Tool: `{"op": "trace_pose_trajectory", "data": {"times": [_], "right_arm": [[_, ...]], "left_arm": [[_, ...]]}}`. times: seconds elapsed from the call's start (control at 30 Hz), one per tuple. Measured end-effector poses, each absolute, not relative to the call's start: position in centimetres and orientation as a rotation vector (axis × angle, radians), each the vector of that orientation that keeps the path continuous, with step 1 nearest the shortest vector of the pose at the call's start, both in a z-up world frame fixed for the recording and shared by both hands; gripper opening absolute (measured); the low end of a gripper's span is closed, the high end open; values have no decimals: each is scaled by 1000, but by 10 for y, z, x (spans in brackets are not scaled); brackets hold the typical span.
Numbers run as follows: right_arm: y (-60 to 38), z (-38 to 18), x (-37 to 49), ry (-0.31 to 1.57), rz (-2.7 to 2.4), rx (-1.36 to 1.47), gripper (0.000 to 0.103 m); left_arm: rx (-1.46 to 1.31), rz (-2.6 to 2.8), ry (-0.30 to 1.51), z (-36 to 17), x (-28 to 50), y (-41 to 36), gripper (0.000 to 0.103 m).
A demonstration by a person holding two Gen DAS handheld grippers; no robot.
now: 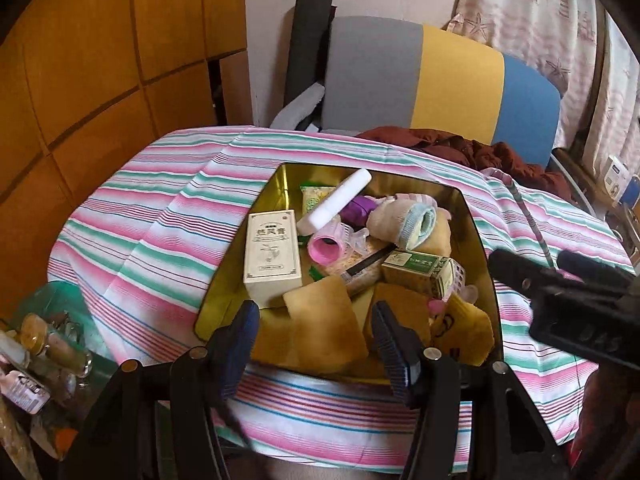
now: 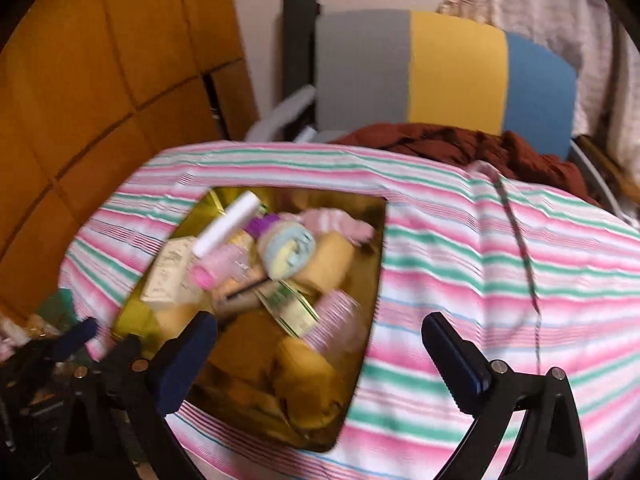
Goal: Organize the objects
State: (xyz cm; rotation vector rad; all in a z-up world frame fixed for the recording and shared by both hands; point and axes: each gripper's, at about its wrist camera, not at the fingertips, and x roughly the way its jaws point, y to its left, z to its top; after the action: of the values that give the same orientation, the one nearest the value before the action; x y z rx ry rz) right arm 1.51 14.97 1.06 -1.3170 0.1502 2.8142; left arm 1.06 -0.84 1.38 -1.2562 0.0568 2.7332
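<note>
Gold tin (image 1: pixel 236 280) sits mid-table on the striped tablecloth (image 1: pixel 140 232), its near wall just short of the near edge, and is already piled full: cream box (image 1: pixel 272 256) against the left wall, white tube (image 1: pixel 336 200) leaning toward the far wall, rolled socks (image 1: pixel 404 220) far right, green box (image 1: pixel 416 272) and pink roller (image 1: pixel 326 246) in the middle. Right gripper (image 2: pixel 320 356) is spread wide and empty, above the tin's right wall. Left gripper (image 1: pixel 316 352) is part-open with nothing pinched between its pads, above the near wall. No loose item is seen on the cloth, so the drop looks done; judged next: both grippers lifted straight clear so the heap isn't clipped. Tube and roller sit high and could roll out if nudged. The right view is blurred, so fine detail there can't be told.
</note>
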Motion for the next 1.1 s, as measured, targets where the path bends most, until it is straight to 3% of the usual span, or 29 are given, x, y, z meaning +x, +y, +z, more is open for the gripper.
{"op": "trace_pose_trajectory", "data": {"times": [1.1], "right_arm": [[137,9,22,147,2712,-1344,103]], "left_arm": [[-1393,2734,79,18,19,-12,56]]}}
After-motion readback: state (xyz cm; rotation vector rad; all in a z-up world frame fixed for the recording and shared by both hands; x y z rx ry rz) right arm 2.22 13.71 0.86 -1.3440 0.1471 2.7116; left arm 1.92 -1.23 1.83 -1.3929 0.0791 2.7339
